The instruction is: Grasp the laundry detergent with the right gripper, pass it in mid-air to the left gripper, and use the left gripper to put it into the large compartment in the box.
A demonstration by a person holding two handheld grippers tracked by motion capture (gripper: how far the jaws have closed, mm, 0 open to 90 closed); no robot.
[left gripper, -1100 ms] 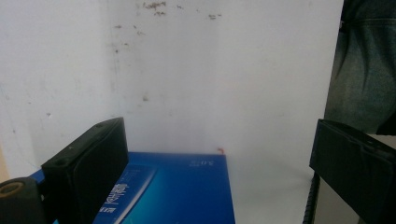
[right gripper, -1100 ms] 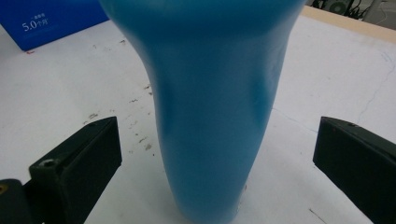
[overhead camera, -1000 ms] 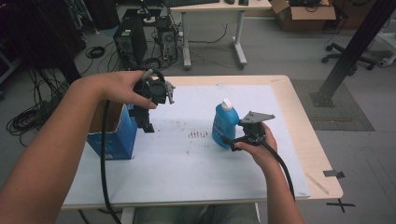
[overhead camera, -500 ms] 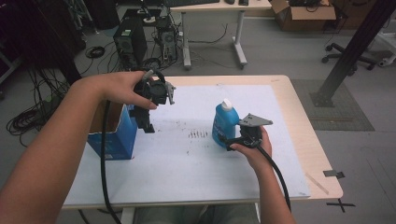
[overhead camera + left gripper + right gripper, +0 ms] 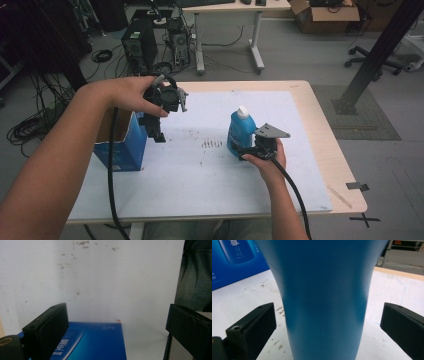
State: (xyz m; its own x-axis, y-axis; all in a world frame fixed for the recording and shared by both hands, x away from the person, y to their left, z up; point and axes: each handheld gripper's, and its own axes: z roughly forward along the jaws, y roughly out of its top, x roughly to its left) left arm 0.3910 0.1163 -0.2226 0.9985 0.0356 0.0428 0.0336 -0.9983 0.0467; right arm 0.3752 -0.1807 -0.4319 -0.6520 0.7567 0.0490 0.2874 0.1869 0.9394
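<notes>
A blue bottle (image 5: 239, 132) with a white cap stands upright right of the table's middle. My right gripper (image 5: 246, 149) is low beside its base, open. In the right gripper view the bottle (image 5: 324, 290) stands between the two jaws with a gap on each side of my right gripper (image 5: 327, 317). A blue carton (image 5: 123, 145) with an open top stands at the table's left. My left gripper (image 5: 156, 134) hangs open just right of it, pointing down. The carton's blue face (image 5: 95, 342) lies below and between the jaws of my left gripper (image 5: 117, 317).
A white mat (image 5: 200, 190) with dark specks covers most of the wooden table (image 5: 340, 165). Computer towers (image 5: 137, 47) and cables stand on the floor behind the table. A black post (image 5: 372, 55) rises at the right. Tape marks the table's right front corner.
My right gripper has edged a little left, closer around the bottle's base. The left gripper and the carton have stayed put.
</notes>
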